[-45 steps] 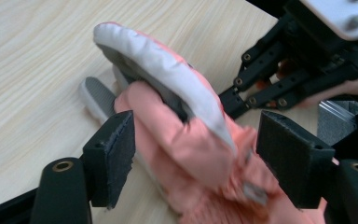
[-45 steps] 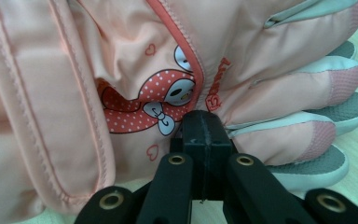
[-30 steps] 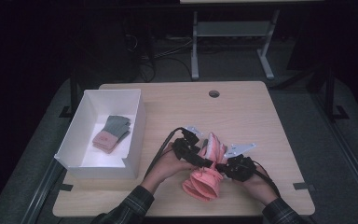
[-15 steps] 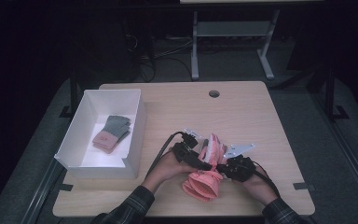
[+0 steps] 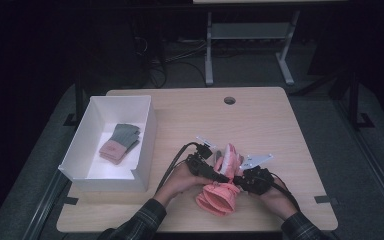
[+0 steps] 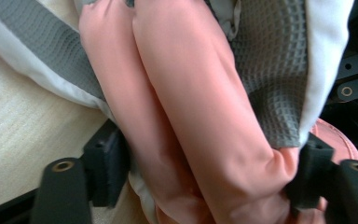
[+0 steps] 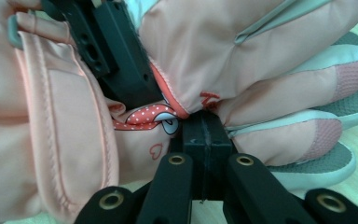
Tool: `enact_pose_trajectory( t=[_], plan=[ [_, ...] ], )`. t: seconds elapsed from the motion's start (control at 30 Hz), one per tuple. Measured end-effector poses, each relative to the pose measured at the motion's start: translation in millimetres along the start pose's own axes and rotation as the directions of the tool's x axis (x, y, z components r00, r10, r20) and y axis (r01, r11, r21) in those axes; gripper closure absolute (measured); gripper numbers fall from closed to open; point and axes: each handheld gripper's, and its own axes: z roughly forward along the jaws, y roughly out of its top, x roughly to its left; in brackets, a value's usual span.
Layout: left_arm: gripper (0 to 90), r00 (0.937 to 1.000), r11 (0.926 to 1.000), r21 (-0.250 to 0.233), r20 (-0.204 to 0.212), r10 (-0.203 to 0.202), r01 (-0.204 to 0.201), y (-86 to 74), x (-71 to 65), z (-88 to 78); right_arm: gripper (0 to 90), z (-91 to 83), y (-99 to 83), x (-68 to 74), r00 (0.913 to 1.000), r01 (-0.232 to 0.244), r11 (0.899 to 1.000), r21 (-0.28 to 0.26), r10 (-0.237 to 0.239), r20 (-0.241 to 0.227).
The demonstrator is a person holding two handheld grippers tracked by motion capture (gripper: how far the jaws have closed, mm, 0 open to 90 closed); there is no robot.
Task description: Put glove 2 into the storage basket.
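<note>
Pink glove [image 5: 219, 196] on the desk [image 5: 280, 130] near its front edge, left gripper [image 5: 207, 167] fingers [image 6: 105, 161] just been closing around the glove's folded pink fabric, right gripper [image 5: 250, 181] fingers [image 7: 204, 140] pressed together at the glove, white box [image 5: 147, 130] holding another glove [image 5: 120, 142] well apart at left.

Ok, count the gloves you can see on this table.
2, possibly more: a pink glove bunched between the two grippers at the front, and a grey-and-pink one in the white box, maybe a stacked pair.
</note>
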Motion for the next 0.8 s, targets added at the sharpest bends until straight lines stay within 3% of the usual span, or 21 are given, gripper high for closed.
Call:
enact_pose_trajectory(
  t=[0.17,0.27,0.37,0.53,0.8],
  plan=[
    [42.3,0.9995,0.9998,-0.008,0.026,-0.017,0.017,-1.4,4.4,-2.6,90.0,0.5,-0.3,-0.4,1.0,-0.004,1.0,-0.007,0.004,-0.002],
    [50.6,0.9998,0.9997,-0.025,0.015,-0.009,0.009,-2.9,1.5,-5.1,90.0,-0.4,-0.6,-1.6,1.0,0.003,1.0,-0.005,-0.003,-0.004],
    [54.8,0.9997,0.9992,-0.038,0.024,-0.01,0.01,-4.3,1.3,-6.2,90.0,-4.0,-2.8,-6.1,0.9992,-0.014,1.0,-0.02,0.013,-0.037],
    [56.6,0.9995,0.9989,-0.047,0.031,-0.005,0.007,-3.1,-1.3,-8.4,84.4,-13.7,-5.8,-11.4,0.9958,-0.045,0.998,-0.042,0.041,-0.082],
    [57.2,0.9989,0.9983,-0.058,0.046,0.005,-0.002,-0.6,-6.7,-15.8,71.7,-45.1,-19.1,-17.3,0.9951,-0.084,0.988,-0.128,0.076,-0.062]
  ],
)
